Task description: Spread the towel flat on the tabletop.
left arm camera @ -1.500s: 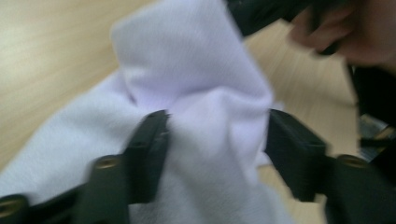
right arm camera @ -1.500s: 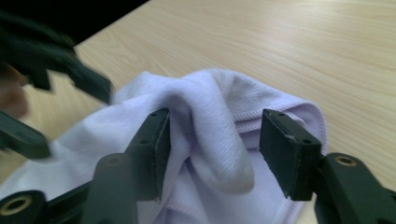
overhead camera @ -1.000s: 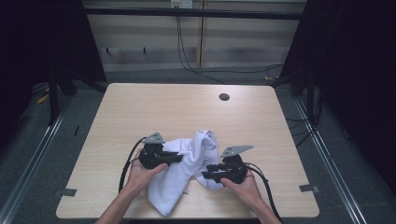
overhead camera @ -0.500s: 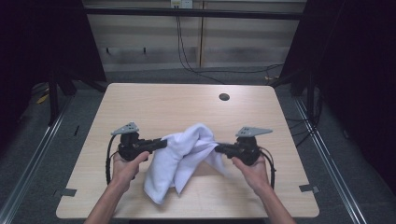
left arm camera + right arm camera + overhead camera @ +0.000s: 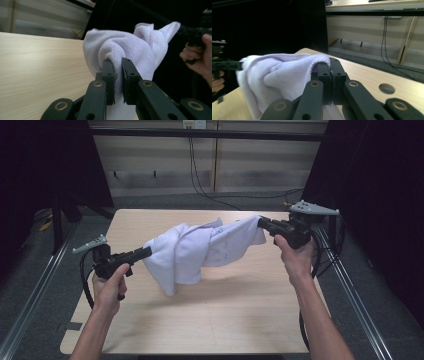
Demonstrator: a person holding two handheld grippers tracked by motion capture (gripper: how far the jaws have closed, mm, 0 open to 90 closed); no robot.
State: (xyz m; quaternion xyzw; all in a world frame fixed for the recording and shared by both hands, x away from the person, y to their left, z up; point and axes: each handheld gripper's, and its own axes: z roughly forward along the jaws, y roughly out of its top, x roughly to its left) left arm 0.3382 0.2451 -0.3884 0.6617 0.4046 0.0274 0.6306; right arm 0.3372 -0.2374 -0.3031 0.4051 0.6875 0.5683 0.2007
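Note:
A white towel (image 5: pixel 200 251) hangs in the air above the wooden table (image 5: pixel 215 320), stretched loosely between both grippers with a fold drooping below its middle. My left gripper (image 5: pixel 146 252) is shut on the towel's left end, and in the left gripper view the cloth (image 5: pixel 120 50) bunches between its jaws. My right gripper (image 5: pixel 261 222) is shut on the right end, held higher and farther back. The right gripper view shows the towel (image 5: pixel 279 75) draped over its closed jaws, with the other hand's gripper (image 5: pixel 224 65) far off at the left.
A round hole (image 5: pixel 386 88) sits in the tabletop near the far edge. Metal rails (image 5: pixel 30 305) run along both sides of the table. Cables (image 5: pixel 200 175) hang down the wall behind. Dark floor surrounds the table.
Both grippers have lifted the towel off the table and moved apart. The right one rose higher and back, and the towel now hangs stretched between them.

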